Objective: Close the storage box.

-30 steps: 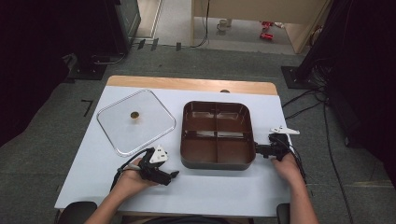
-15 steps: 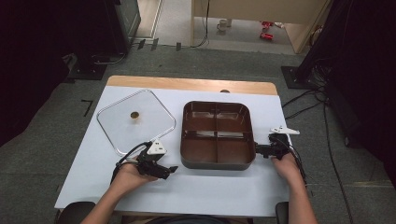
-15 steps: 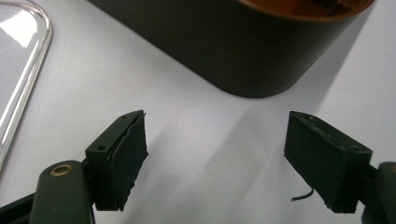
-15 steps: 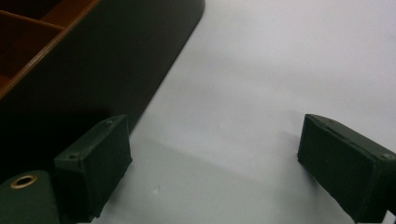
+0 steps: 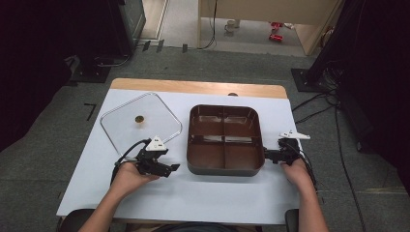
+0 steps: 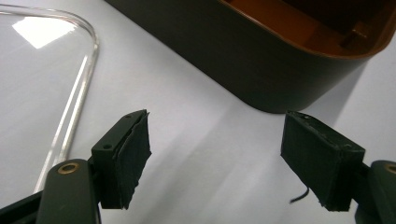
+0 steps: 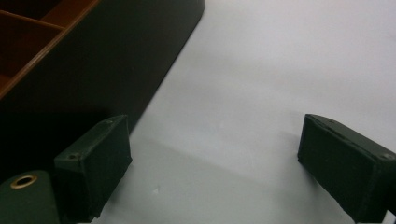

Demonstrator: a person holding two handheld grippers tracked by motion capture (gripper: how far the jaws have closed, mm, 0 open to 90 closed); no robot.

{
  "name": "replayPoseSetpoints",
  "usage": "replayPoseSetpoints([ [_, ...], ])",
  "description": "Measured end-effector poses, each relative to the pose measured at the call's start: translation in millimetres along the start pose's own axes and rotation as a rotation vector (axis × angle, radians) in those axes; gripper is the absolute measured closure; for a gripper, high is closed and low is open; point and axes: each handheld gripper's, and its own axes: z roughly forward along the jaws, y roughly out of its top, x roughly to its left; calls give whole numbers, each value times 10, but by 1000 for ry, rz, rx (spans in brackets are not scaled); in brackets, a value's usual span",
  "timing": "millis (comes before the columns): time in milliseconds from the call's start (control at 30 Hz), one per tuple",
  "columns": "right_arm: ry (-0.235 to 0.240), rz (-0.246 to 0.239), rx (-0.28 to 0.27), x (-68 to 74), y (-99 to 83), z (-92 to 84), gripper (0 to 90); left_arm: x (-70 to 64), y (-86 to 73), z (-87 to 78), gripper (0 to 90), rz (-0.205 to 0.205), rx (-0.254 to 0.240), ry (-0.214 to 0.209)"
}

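Observation:
A dark brown box (image 5: pixel 225 169) with four empty compartments stands in the middle of the white table (image 5: pixel 217 203). To its left lies a clear square lid (image 5: pixel 123 133) with a small round knob (image 5: pixel 139 119). My left gripper (image 5: pixel 175 167) hovers between the lid's near corner and the box's front left corner. In the left gripper view the left gripper (image 6: pixel 215 156) is open; its jaws have just been closing with nothing between them, the box wall (image 6: pixel 261 60) ahead and the lid's rim (image 6: pixel 88 51) to the left. My right gripper (image 5: pixel 266 155), open and empty (image 7: pixel 215 158), rests beside the box's right wall (image 7: pixel 116 70).
A bare wooden strip (image 5: pixel 198 87) runs along the table's far edge. Dark stands and cables (image 5: pixel 314 104) sit on the grey floor around the table. White tabletop stretches in front of the box, between the two forearms.
The left hand has drifted slightly up the picture and leftward, toward the lid's near corner. The right hand, the box and the lid have stayed put.

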Motion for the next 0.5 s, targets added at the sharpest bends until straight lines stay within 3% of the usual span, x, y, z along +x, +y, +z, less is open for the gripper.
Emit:
replayPoseSetpoints([
  [267,0,1,0,0,0,0,90,66,52,-57,241,-19,-4,2],
  [500,1,0,0,-1,0,1,89,228,89,-90,242,-49,-14,20],
])
